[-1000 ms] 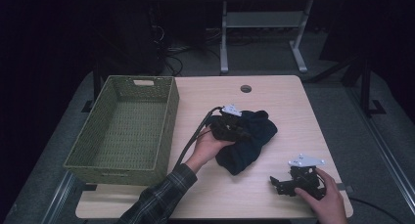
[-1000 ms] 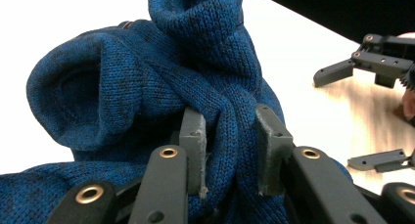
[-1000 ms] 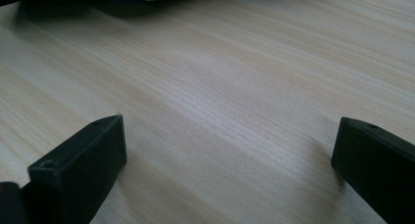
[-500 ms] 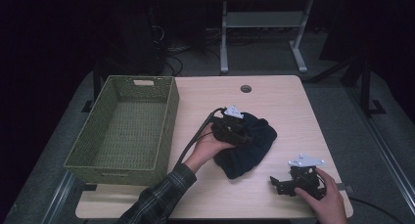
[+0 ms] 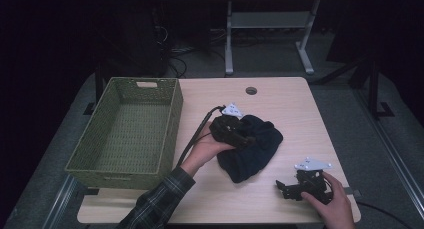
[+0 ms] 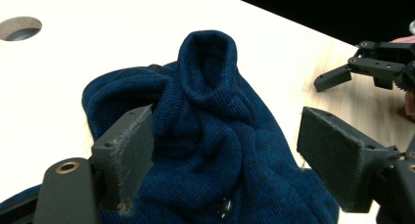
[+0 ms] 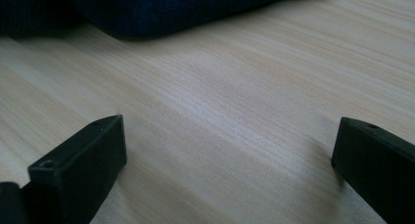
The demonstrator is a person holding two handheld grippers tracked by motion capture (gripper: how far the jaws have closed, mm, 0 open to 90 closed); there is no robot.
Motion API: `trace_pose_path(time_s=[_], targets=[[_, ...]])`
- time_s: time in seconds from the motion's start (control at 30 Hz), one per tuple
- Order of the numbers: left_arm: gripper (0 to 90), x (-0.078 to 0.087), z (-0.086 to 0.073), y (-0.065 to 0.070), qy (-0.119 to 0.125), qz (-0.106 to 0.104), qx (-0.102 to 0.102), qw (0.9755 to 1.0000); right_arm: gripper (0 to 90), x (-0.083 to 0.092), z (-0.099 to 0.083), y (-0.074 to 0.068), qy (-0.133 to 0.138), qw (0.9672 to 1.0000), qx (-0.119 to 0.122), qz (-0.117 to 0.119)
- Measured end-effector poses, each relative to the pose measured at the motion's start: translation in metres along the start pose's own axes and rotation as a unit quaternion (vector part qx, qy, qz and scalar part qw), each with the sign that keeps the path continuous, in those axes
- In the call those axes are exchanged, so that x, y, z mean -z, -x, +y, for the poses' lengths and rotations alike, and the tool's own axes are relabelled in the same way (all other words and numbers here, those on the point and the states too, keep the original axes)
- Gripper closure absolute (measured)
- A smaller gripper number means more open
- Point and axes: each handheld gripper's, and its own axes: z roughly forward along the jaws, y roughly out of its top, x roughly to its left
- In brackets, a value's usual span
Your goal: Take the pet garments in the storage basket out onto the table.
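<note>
A dark blue knitted garment point(image 5: 252, 149) lies crumpled on the wooden table point(image 5: 280, 104), right of centre. My left gripper point(image 5: 240, 134) hovers over its left part. In the left gripper view the jaws point(image 6: 227, 136) stand wide apart, having just been opening. A raised fold of the garment point(image 6: 210, 131) stands between them, unpressed. My right gripper point(image 5: 282, 188) rests near the table's front right, apart from the garment. Its jaws point(image 7: 227, 145) are open over bare wood, with the garment's edge point(image 7: 171, 9) ahead of them. The right gripper point(image 6: 342, 72) also shows far off in the left gripper view.
A green woven basket point(image 5: 172, 124) stands on the table's left side with nothing in it. A round cable hole point(image 5: 251, 90) sits near the table's far edge. Bare wood lies between the garment and the right gripper. Beyond the table are a dark floor and desk legs.
My left gripper has shifted slightly up and away over the garment, which has settled a little. The right hand and its gripper have not moved.
</note>
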Motion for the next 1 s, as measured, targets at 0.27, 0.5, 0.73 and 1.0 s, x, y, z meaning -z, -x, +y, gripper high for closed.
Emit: trace_pose_path(time_s=[0.27,0.5,0.73,1.0], targets=[[17.6,0.012,-0.006,0.004,0.006,0.011,0.004,0.9999,0.0,0.000,0.000,0.000,0.000,1.0000,0.000,0.000],[15.3,0.022,-0.020,0.008,0.009,0.019,0.012,0.9997,0.0,0.000,0.000,0.000,0.000,1.0000,0.001,0.000],[15.1,0.034,-0.036,0.013,0.015,0.031,0.015,0.9993,0.0,0.000,0.000,0.000,0.000,1.0000,0.001,0.000],[15.1,0.044,-0.057,0.017,0.014,0.048,0.022,0.9985,0.0,0.000,0.000,0.000,0.000,1.0000,0.001,0.000]])
